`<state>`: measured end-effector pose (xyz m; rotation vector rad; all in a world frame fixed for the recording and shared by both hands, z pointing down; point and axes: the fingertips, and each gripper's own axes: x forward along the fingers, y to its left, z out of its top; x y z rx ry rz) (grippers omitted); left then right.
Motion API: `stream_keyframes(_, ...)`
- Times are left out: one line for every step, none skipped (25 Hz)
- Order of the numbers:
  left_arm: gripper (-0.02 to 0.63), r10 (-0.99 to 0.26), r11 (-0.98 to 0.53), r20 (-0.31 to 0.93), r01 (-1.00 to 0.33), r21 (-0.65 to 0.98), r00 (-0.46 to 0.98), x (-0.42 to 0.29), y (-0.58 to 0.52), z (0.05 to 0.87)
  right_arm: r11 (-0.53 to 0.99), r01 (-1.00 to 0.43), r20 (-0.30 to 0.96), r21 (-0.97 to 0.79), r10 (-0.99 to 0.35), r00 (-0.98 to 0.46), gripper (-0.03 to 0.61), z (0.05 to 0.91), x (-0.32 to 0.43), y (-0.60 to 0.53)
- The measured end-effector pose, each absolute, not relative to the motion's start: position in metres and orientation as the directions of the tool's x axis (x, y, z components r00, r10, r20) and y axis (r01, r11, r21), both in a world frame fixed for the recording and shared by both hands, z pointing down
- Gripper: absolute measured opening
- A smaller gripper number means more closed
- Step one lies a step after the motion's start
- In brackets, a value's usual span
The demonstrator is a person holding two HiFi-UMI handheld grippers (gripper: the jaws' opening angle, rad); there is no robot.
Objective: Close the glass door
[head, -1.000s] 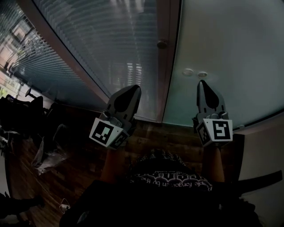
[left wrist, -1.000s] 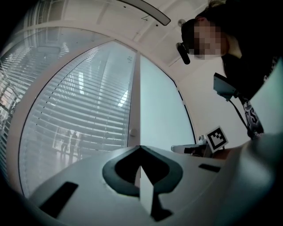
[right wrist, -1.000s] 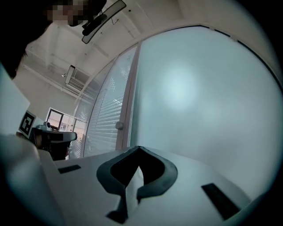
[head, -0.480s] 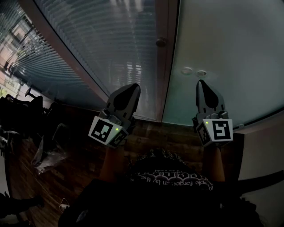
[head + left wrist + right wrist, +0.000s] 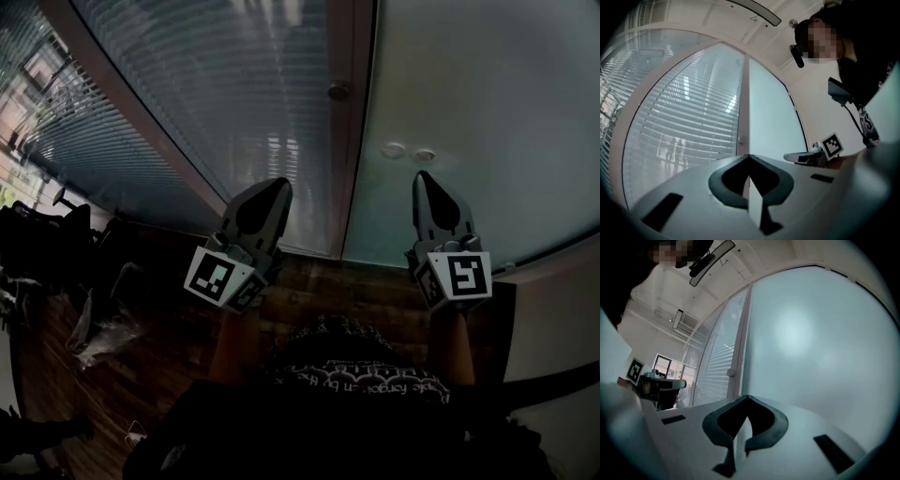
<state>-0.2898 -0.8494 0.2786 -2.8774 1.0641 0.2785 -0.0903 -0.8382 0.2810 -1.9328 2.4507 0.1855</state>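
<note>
Far left we list dark office chairs and a pale crumpled bag lying on the wooden floor; next, a glazed wall panel with slatted blinds behind it; before its lower part, the left gripper, held up off the floor, its fingers drawn together to a single point with nothing between them, as the left gripper view confirms, and its marker cube at the base; then a brown wooden frame running up the scene and carrying a small round knob; right of the frame, the glass door, a frosted pale pane whose left edge lies along the frame, with two small round fittings near that edge; we cannot tell whether any gap separates pane and frame; in front of the pane, just right of the fittings, the right gripper, fingers likewise closed tip to tip and empty, apart from the glass, second marker cube below; both grippers point at the wall, well apart from one another; at the bottom centre, the person's dark patterned garment
</note>
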Motion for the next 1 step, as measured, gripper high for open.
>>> stream_keyframes(0.002, -0.639, -0.760, -0.190, -0.650, 0.005, 0.745, -0.2893, -0.8491, 0.2789, 0.231, -0.969, -0.079, 0.081, -0.968, -0.238, 0.003, 0.2823, -0.0897, -0.8379)
